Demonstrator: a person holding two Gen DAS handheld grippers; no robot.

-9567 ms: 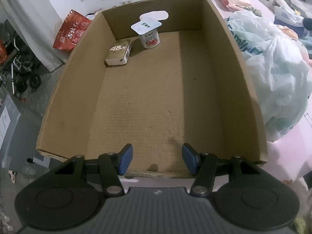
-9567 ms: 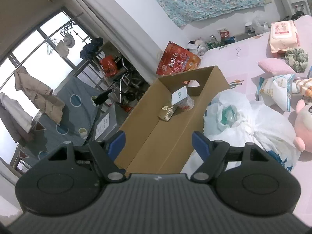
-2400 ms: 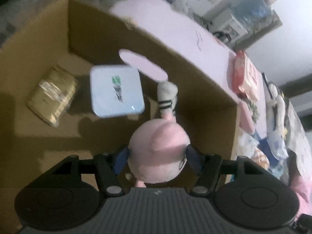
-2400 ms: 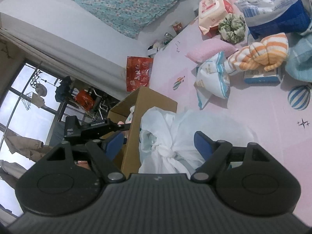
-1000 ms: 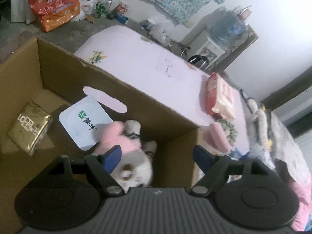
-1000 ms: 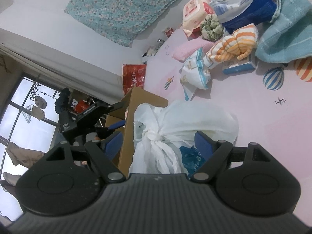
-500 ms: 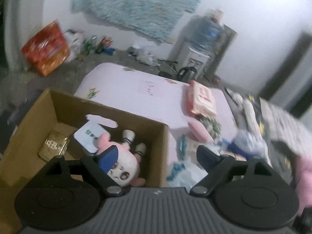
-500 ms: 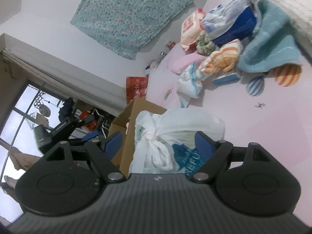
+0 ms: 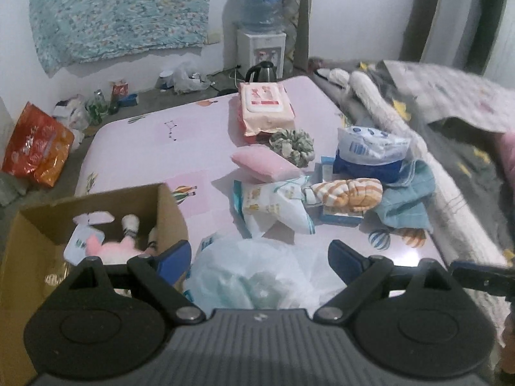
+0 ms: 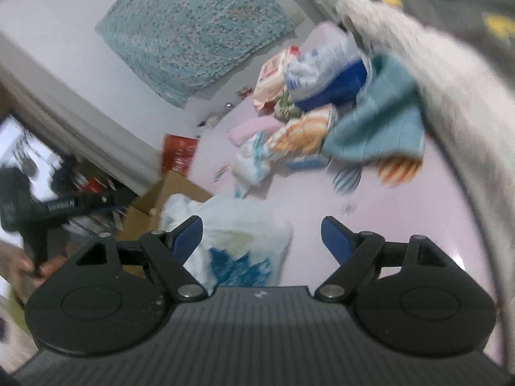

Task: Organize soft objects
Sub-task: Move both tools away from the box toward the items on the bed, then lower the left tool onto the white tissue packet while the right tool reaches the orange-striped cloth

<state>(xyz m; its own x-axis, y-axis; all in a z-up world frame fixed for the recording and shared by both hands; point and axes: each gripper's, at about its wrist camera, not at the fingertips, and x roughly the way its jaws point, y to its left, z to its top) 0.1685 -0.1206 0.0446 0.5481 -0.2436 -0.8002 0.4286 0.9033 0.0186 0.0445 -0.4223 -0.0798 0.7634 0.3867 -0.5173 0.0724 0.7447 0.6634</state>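
Cardboard box (image 9: 167,215), open-topped, at the near-left edge of the pink mat, holds a pink plush toy (image 9: 111,247) lying on its side, striped feet towards the box's far wall with its hand cut-out. Beyond the box on the mat, loosely clustered: pink pillow (image 9: 265,162), green scrunchie (image 9: 291,143) touching its far end, orange-striped rolled cloth (image 9: 349,194), and crumpled teal towel (image 9: 407,202) just beside the cloth.

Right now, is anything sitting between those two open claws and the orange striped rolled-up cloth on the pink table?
Yes. The white plastic bag bulges right in front of the left gripper, whose jaws are opening with nothing held. The orange striped cloth lies beyond it. The right gripper partly faces that bag too.
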